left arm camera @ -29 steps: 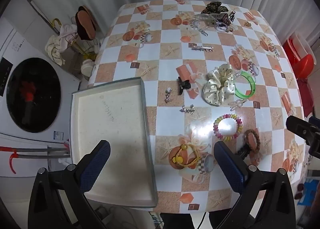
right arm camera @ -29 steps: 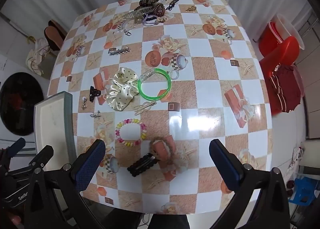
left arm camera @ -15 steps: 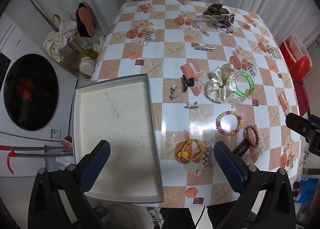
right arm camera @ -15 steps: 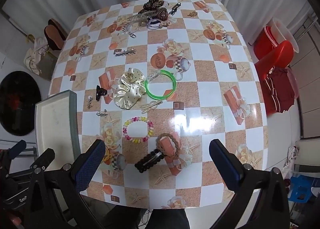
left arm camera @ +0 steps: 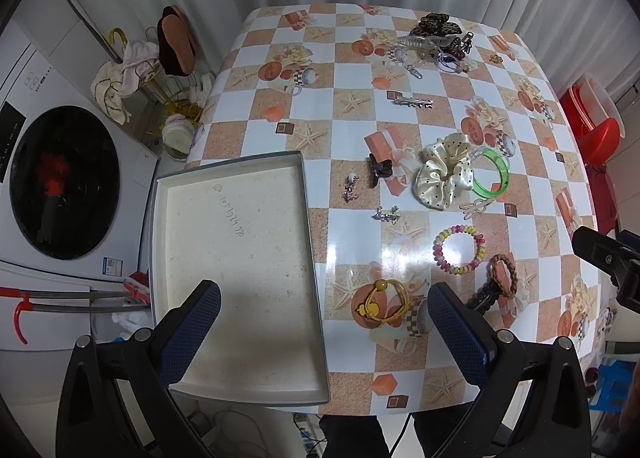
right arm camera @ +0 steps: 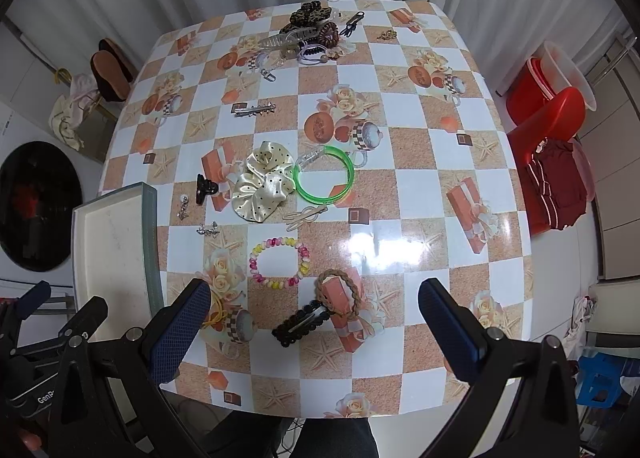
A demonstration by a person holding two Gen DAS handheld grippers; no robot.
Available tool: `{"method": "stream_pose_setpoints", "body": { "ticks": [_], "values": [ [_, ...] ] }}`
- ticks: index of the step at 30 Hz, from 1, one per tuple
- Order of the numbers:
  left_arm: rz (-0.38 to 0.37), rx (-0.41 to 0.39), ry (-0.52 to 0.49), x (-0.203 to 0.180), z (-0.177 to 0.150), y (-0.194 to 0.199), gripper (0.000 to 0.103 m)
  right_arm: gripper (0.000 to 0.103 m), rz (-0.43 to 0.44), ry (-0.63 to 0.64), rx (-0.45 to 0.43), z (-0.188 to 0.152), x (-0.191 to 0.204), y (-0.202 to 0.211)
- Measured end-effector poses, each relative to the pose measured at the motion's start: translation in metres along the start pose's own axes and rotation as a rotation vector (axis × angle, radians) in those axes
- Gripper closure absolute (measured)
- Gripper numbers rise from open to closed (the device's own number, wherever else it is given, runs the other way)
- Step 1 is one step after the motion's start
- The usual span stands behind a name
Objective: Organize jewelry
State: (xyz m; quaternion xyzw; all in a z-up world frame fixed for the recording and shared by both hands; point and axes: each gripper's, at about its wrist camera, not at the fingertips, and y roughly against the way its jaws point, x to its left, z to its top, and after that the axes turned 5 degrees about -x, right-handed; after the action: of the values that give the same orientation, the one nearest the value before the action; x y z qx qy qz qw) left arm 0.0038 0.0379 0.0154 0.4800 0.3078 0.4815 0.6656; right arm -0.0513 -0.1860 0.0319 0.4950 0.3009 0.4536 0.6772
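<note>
I see both tools hanging above the near edge of the surface (right arm camera: 420,106), each spread wide with nothing between its fingers. My left tool (left arm camera: 324,322) is over the tray (left arm camera: 236,390), which sits at the surface's left edge and holds nothing. My right tool (right arm camera: 314,322) is above a black clip (right arm camera: 302,322) that touches a brown braided band (right arm camera: 338,290). Just beyond those lies a bead bracelet (right arm camera: 280,262), with a yellow hair tie (left arm camera: 380,300) to its left near the tray. Mid-surface, a cream scrunchie (right arm camera: 262,184) touches a green bangle (right arm camera: 324,180); a black claw clip (right arm camera: 206,188) sits beside it. More pieces are piled at the far edge.
</note>
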Motion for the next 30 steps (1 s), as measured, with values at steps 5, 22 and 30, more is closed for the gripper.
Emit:
{"method": "stream_pose_setpoints", "body": {
  "ticks": [5,22,30],
  "values": [
    [0.003,0.001,0.002,0.0007,-0.0007,0.0006,0.0,0.0,-0.001,-0.005,0.0,0.0003,-0.0001,0.0004],
    [0.003,0.001,0.001,0.0013,-0.0008,0.0008,0.0,0.0,-0.002,-0.002,-0.002,-0.0006,-0.0004,0.0008],
    [0.004,0.002,0.002,0.0004,-0.0011,0.0004,0.0,0.0,-0.002,-0.002,-0.002,-0.0014,-0.0014,0.0008]
  ]
}}
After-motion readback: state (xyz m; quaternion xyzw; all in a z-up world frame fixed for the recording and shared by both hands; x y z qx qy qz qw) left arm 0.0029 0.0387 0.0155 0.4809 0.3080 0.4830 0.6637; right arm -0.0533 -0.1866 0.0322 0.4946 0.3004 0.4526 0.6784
